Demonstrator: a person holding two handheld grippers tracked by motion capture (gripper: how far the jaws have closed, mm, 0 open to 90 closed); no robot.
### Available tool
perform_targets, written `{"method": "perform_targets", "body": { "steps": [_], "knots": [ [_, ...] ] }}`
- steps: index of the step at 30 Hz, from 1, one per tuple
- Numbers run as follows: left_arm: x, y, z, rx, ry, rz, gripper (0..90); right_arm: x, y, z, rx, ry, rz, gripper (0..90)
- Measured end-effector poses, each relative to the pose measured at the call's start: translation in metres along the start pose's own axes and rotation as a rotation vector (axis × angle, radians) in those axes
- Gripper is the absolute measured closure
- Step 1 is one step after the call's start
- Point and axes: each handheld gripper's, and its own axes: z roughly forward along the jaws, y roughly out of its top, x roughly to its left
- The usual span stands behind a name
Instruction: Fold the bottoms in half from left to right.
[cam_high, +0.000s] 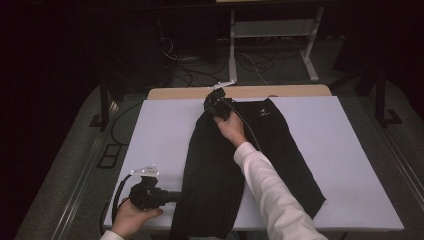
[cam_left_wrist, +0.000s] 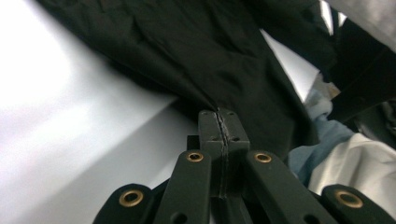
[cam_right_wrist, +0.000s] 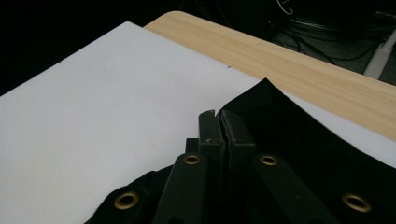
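Observation:
A black garment (cam_high: 220, 165) lies lengthwise on the white-covered table (cam_high: 160, 130), a small white logo near its far end. My left gripper (cam_high: 176, 196) sits at the near left and points right, shut on the garment's near left edge. The left gripper view shows its jaws (cam_left_wrist: 219, 116) closed with black cloth (cam_left_wrist: 196, 46) pinched at their tips. My right gripper (cam_high: 211, 102) is at the garment's far left corner, held by a hand reaching across the cloth. Its jaws (cam_right_wrist: 218, 119) are closed on the black fabric (cam_right_wrist: 299, 140), whose corner stands up beside them.
A strip of bare wooden tabletop (cam_high: 190, 93) runs along the far edge beyond the white cover. Cables and a white metal frame (cam_high: 232, 50) sit on the floor behind the table. A white-sleeved forearm (cam_high: 270, 190) crosses over the garment.

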Motion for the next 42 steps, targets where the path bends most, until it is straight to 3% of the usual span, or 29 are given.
{"method": "perform_targets", "body": {
  "steps": [13,27,42],
  "knots": [
    [-0.023,0.005,0.017,0.040,-0.073,0.059,89.3,-0.021,0.011,-0.024,-0.043,-0.009,0.033,86.5],
    [-0.044,0.024,0.031,0.004,-0.136,0.115,89.3,-0.036,0.011,-0.039,-0.054,-0.005,0.052,86.5],
    [-0.056,0.036,0.046,0.005,-0.179,0.145,89.2,-0.050,0.003,-0.048,-0.046,-0.013,0.064,86.5]
  ]
}}
